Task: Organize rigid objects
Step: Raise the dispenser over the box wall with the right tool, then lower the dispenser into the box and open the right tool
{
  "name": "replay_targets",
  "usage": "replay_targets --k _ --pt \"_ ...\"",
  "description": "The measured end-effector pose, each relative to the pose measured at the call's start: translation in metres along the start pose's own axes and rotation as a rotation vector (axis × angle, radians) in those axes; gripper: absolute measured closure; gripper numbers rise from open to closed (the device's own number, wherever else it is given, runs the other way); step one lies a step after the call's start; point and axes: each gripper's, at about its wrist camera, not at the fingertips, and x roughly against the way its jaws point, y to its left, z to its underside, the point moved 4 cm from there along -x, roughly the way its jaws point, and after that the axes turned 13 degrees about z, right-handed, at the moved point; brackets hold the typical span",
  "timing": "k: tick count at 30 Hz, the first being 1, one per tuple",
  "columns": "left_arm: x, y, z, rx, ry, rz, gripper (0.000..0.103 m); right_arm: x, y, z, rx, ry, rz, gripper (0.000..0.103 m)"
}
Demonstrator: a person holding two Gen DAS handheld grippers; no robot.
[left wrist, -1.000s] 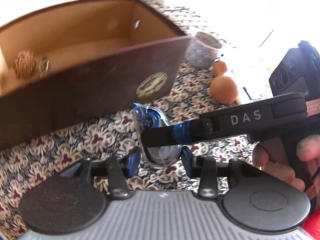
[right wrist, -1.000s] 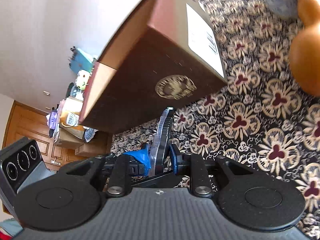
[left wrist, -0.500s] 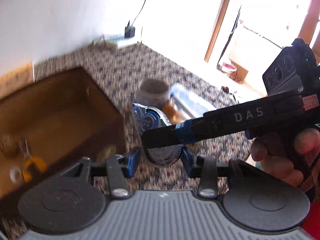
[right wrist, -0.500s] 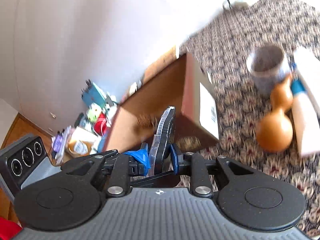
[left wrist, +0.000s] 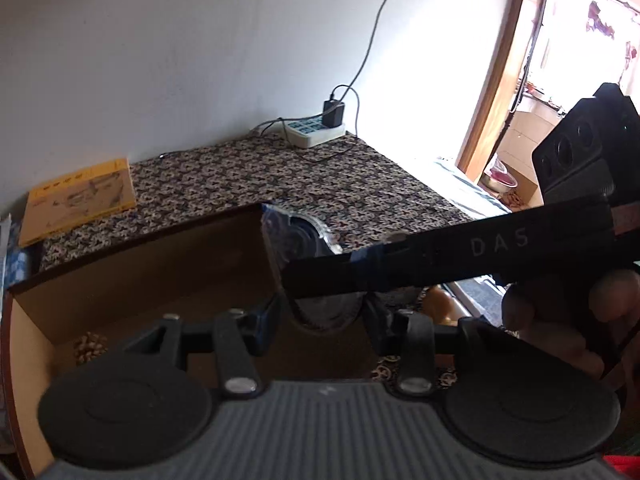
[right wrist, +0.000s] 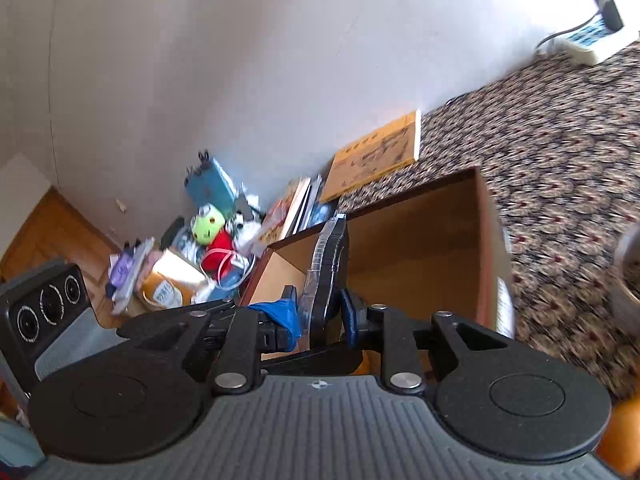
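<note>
Nearest, left gripper point(left wrist: 322, 312) and right gripper point(right wrist: 318, 312) both clamped on one flat clear plastic blister pack with dark round insert point(right wrist: 328, 256), right jaws narrow and just eased slightly wider, left jaws half wide. Pack held above open brown cardboard box point(left wrist: 160, 264). Farther, patterned floral cloth point(left wrist: 320, 176); farthest, white power strip point(left wrist: 314, 132).

Both tools point(left wrist: 322, 312) point(right wrist: 318, 316) clamped, crossed
</note>
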Motion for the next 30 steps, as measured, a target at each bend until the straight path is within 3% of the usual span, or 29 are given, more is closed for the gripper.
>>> replay_targets --k 9,16,25,30 --pt "-0.025 0.087 0.0 0.148 0.118 -0.046 0.062 -0.09 0.002 -0.01 -0.024 0.207 0.012 0.098" --pt "-0.044 0.129 0.009 0.218 0.223 -0.077 0.062 -0.131 -0.001 -0.01 -0.065 0.307 0.04 0.098" --pt "-0.049 0.153 0.014 0.272 0.273 -0.144 0.061 -0.165 0.011 -0.008 -0.012 0.379 0.086 0.098" --pt "-0.048 0.169 0.018 0.336 0.279 -0.14 0.063 -0.176 0.002 -0.005 -0.046 0.383 0.138 0.094"
